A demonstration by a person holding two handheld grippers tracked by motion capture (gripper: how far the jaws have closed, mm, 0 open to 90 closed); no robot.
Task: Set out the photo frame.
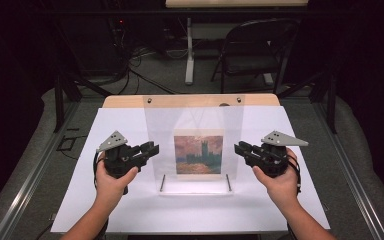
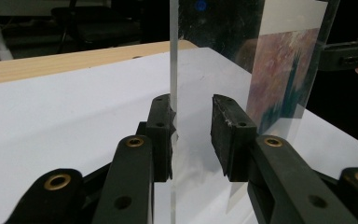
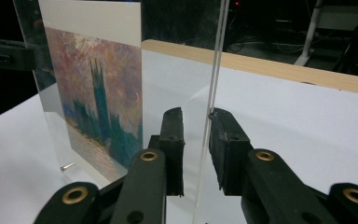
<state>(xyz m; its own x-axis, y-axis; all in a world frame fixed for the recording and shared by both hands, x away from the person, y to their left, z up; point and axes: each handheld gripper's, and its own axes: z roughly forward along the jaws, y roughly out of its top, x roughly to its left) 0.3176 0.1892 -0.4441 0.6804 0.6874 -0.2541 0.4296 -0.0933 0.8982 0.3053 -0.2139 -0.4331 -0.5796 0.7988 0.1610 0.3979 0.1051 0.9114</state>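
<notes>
A clear acrylic panel [image 1: 195, 120] stands upright on the white tabletop [image 1: 130, 200], with a print of a painting [image 1: 198, 154] at its lower middle. My left gripper [image 1: 155, 148] is at the panel's left edge and my right gripper [image 1: 236, 148] at its right edge. In the left gripper view the jaws [image 2: 192, 112] straddle the panel's edge [image 2: 173, 56]; it lies against one pad, with a gap to the other. In the right gripper view the jaws [image 3: 196, 121] straddle the other edge [image 3: 216, 56], close to one pad and apart from the other. Both grippers are open.
Two thin metal pegs [image 1: 162, 182] [image 1: 228, 182] stick forward at the panel's base. A wooden strip [image 1: 125, 101] runs along the table's far edge. Behind the table are a folding chair [image 1: 255, 50] and floor cables [image 1: 140, 75].
</notes>
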